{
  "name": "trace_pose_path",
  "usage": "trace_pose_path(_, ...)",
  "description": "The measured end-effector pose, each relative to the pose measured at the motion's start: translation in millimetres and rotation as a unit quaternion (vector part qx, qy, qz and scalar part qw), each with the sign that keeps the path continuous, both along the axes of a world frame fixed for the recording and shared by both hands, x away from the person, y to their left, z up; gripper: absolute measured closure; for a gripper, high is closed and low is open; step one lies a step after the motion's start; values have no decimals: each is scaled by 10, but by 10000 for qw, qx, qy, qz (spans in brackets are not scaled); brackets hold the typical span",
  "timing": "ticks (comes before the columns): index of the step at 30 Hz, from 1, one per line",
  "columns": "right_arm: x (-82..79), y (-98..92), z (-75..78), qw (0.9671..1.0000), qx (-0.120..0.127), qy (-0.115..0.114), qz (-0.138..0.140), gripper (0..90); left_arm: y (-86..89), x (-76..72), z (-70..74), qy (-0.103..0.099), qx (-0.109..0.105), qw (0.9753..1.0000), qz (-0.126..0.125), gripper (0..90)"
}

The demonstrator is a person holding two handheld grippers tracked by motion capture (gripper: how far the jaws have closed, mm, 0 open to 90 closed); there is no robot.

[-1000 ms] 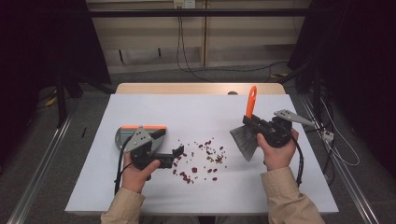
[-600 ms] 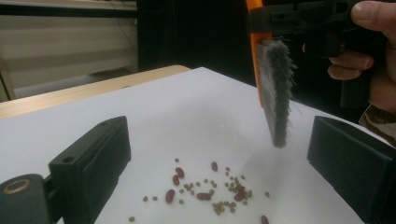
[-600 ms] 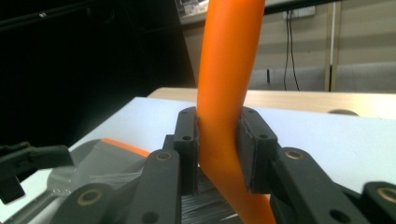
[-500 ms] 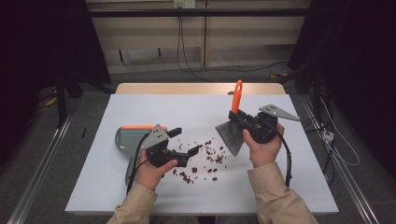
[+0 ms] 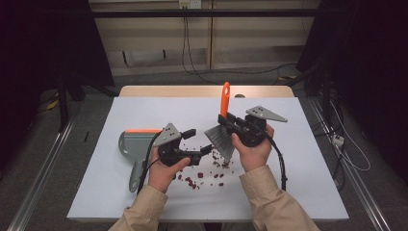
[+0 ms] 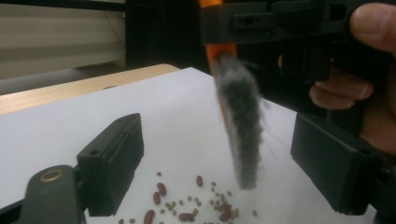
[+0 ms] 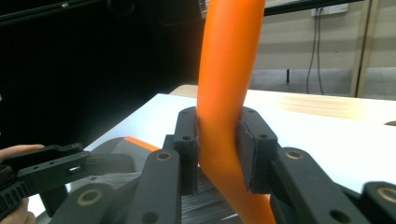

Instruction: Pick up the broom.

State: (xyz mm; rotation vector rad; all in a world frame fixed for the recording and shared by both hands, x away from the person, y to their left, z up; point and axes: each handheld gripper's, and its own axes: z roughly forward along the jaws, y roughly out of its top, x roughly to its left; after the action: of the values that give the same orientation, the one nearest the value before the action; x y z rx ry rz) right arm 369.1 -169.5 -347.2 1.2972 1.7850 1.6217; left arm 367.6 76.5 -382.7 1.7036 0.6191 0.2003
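Sweeping tool: a hand brush with a curved orange plastic handle and grey bristles (image 5: 221, 139), held with the handle pointing up and away and the bristles fanned down toward the worktop.
Right gripper (image 7: 218, 154): its two black jaws are pressed against either side of the orange handle, low on the handle, just above the brush head — pinching it.
Left gripper (image 5: 201, 143): jaws spread wide with nothing between them, hovering just left of the bristles.
Spill: a scatter of dark red beans and smaller greenish grains (image 6: 187, 205), lying on the white worktop (image 5: 298, 159) below the bristle tips and between the two hands.
Dustpan: a grey plastic dustpan with an orange front edge (image 5: 132, 143), flat on the worktop behind the left hand — apart from the spill.
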Motion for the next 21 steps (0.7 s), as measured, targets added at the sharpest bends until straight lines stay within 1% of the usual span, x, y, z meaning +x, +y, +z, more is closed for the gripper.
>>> trace_pose_path(1,6,31,-4,10000,-7,-3,19,719,-14,5,9,31,-24,10000,4,188)
trace_pose_path(2,10,61,-8,10000,-5,-22,29,718,-17,15,18,32,-1,10000,13,202)
trace_pose_path(4,20,122,-18,10000,-24,-17,81,718,-12,46,21,79,-60,9999,29,231)
trace_pose_path(6,29,172,-32,9999,-56,-14,105,718,-5,63,18,102,-35,9999,96,274)
trace_pose_path(7,32,194,-38,9999,-52,4,114,718,0,71,15,114,-32,9999,109,315)
trace_pose_path(8,38,211,-47,9999,-41,1,133,718,7,75,13,137,-16,9998,115,355)
trace_pose_path(10,44,244,-60,9999,-34,26,154,718,13,82,12,171,-53,9998,75,392)
trace_pose_path(14,46,309,-80,9998,-55,21,198,718,25,77,21,213,-94,9996,132,480)
trace_pose_path(17,43,341,-91,9997,-8,44,261,717,31,80,22,241,-102,9996,137,526)
trace_pose_path(18,38,351,-91,9996,-2,27,285,717,31,85,15,284,-128,9994,120,541)
trace_pose_path(21,26,377,-88,9994,-36,-10,352,717,41,96,6,315,-123,9994,113,586)
